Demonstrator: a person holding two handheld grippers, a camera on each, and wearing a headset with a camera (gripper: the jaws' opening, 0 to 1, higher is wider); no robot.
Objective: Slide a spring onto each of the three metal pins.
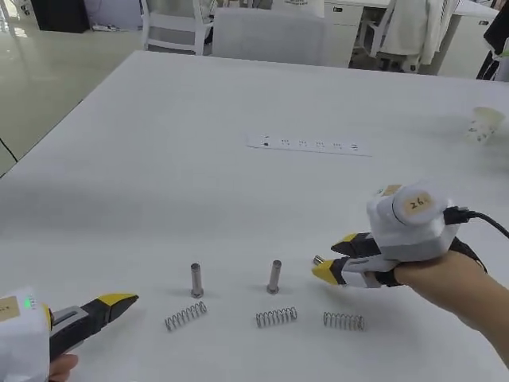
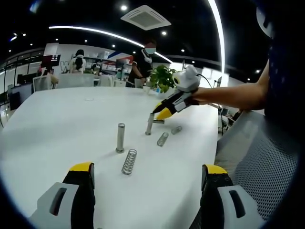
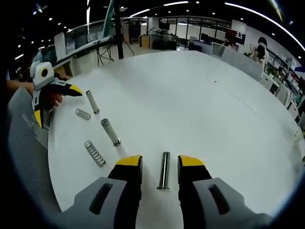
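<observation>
Between the narrowly parted jaws of the right gripper (image 3: 159, 161), one pin (image 3: 164, 170) lies flat, long axis running along them, not pinched. Other two pins (image 1: 196, 280) (image 1: 274, 276) stand upright. Left gripper (image 2: 148, 168) is wide open.

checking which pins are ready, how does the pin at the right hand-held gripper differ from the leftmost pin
The leftmost pin stands upright, clear of both grippers; the pin at the right hand-held gripper lies horizontal, between its open jaws. Both are bare metal.
</observation>
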